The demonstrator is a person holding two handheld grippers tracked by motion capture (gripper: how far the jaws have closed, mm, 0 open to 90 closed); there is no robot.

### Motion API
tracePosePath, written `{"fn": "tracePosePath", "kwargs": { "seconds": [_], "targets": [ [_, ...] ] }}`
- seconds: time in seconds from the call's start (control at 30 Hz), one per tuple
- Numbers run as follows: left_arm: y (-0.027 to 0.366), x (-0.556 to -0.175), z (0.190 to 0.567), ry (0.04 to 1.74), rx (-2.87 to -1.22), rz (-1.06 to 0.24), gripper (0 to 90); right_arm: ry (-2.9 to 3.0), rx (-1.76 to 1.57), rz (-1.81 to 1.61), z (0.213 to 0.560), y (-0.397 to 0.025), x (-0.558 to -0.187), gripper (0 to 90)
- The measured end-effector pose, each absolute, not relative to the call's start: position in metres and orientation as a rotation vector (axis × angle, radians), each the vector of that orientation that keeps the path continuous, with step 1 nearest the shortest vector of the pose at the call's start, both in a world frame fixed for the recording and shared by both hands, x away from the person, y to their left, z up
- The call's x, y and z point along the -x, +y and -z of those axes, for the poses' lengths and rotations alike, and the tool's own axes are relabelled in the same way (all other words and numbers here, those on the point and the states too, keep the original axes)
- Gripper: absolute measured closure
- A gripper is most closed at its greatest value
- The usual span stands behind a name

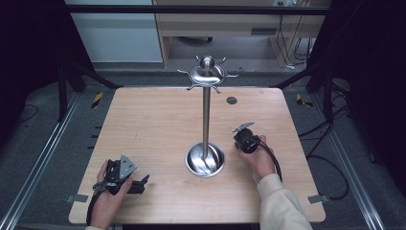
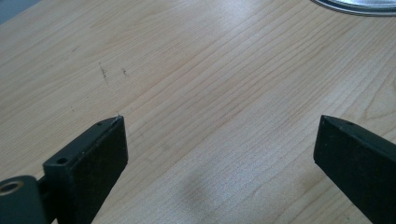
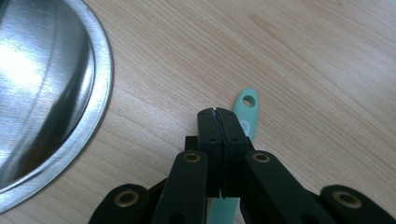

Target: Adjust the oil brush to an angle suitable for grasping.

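A tall steel stand [image 1: 206, 115] rises from a round dish base [image 1: 205, 159] at mid-table, with a ring of hooks [image 1: 207, 74] on top. My right gripper [image 1: 243, 136] rests just right of the base, jaws shut [image 3: 217, 114]. A mint-green handle with a hanging hole [image 3: 248, 106] lies flat under those jaws and sticks out past their right side; nothing shows between them. The base rim [image 3: 100, 93] curves at the left of the right gripper view. My left gripper [image 1: 140, 183] sits near the front left, open wide [image 2: 219, 126] over bare wood.
The wooden table [image 1: 153, 124] has a small dark round plug [image 1: 231, 100] at the back. The dish rim [image 2: 355, 7] shows at the top right of the left gripper view. Dark frame posts and cables surround the table.
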State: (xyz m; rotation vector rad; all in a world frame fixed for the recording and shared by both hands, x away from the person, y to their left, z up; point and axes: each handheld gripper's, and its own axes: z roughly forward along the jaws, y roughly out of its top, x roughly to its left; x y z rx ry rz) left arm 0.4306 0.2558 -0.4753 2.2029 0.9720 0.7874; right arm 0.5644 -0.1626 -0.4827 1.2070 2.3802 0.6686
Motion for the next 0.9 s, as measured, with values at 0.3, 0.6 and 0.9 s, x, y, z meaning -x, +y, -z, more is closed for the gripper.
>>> {"fn": "tracePosePath", "kwargs": {
  "seconds": [0.3, 0.6, 0.9],
  "targets": [
    [0.255, -0.43, 0.475, 0.968, -2.208, -0.787, 2.6, 2.335, -1.288, -0.637, 0.481, -0.171, -0.566, 90.0],
    [0.256, -0.43, 0.475, 0.973, -2.2, -0.786, 2.5, 2.332, -1.339, -0.671, 0.459, -0.172, -0.548, 76.7],
    [0.257, -0.43, 0.474, 0.971, -2.196, -0.779, 2.5, 2.37, -1.5, -0.552, 0.455, -0.184, -0.532, 62.7]
  ]
}}
